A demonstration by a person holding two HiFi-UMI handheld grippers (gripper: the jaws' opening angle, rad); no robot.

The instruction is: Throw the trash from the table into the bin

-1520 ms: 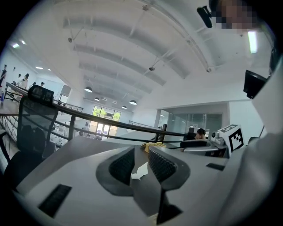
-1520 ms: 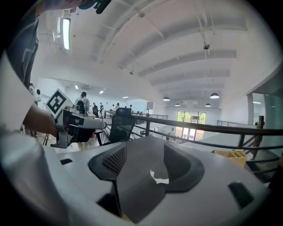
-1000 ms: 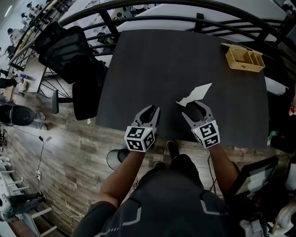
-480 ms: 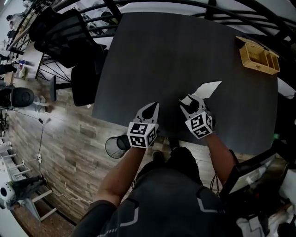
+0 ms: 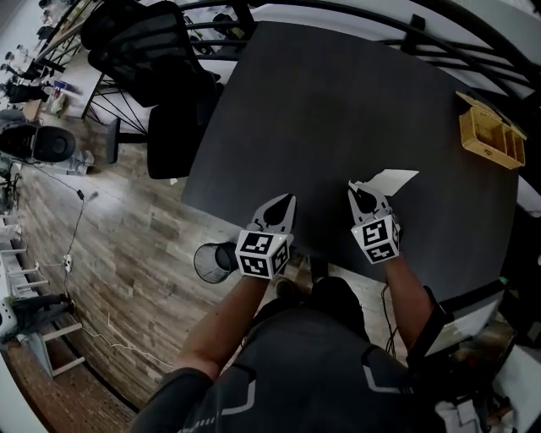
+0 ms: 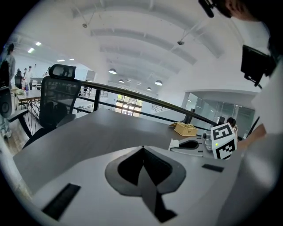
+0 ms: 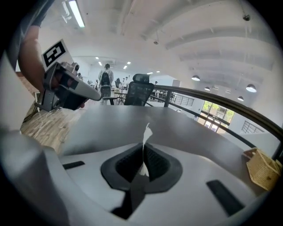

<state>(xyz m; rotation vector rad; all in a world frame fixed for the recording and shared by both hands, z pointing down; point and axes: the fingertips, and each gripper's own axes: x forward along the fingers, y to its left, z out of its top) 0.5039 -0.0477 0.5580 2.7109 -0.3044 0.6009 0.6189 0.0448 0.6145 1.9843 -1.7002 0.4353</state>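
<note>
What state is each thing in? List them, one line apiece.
right tool: shut on the paper scrap
paper scrap: pinched at one edge
left tool: shut, empty
bin: upright on the floor, open-topped
basket: upright on the table

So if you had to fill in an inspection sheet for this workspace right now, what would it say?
Surface: dark table, holding just a scrap and a tray.
Job's things: white paper scrap near the front edge; wire bin on the floor by the table's near left corner.
Clutter: tan tray with compartments at the far right edge.
Grippers: left gripper shut, empty; right gripper closing onto the paper scrap, pads already pinching its edge.
Cables: thin lead on the floor, left.
Surroundings: black office chair, black railing, wooden floor.
</note>
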